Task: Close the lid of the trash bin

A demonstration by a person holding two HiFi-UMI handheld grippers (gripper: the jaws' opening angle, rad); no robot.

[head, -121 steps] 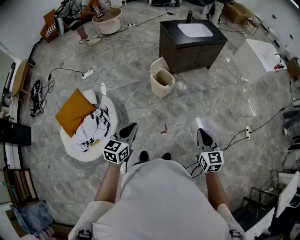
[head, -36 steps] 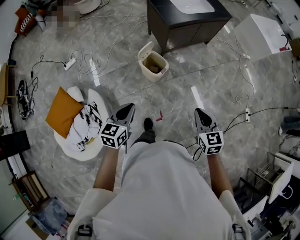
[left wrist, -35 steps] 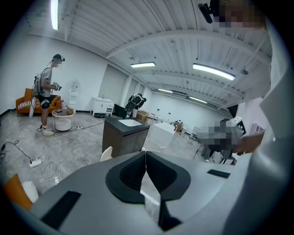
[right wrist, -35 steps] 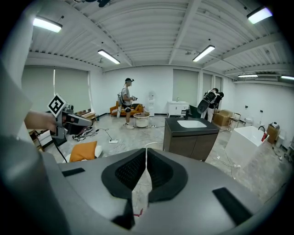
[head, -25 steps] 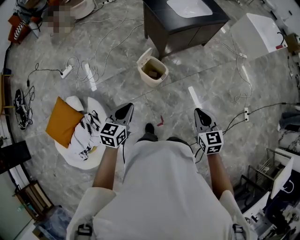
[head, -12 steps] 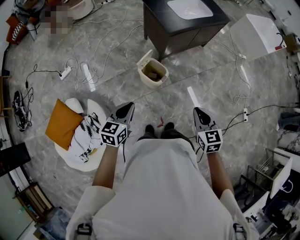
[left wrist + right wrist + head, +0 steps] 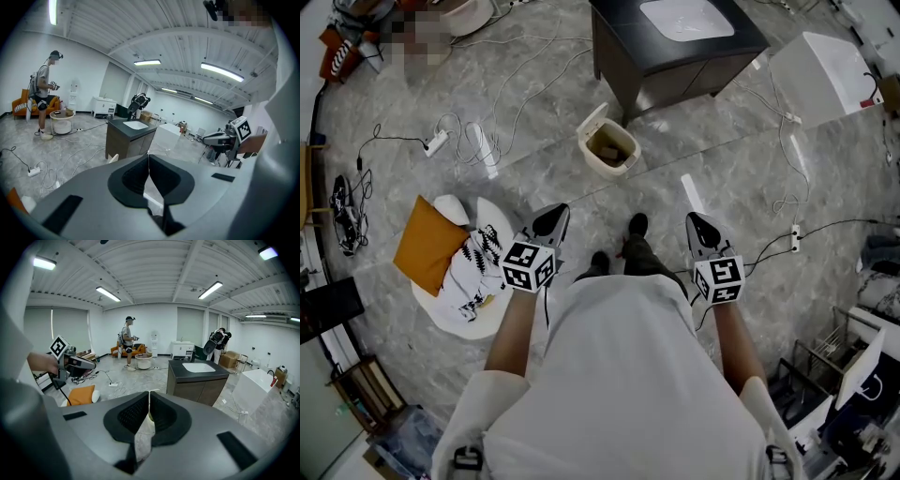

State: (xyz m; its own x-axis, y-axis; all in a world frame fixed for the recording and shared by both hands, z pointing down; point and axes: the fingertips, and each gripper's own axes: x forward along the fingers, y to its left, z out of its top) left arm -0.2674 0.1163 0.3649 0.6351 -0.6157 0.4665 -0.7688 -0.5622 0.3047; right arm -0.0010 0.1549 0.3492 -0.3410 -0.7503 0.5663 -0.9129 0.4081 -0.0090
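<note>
Cream plastic trash bin (image 7: 611, 150), squarish with rounded corners, sits on the glossy grey marble-look floor (image 7: 534, 169), right by the corner of the dark boxy cabinet (image 7: 675, 56). Its flat lid (image 7: 592, 120) is tipped up open. Both claws are well short of it: left gripper (image 7: 553, 217) and right gripper (image 7: 697, 223) each have their black textured jaws pressed together, nothing between.
</note>
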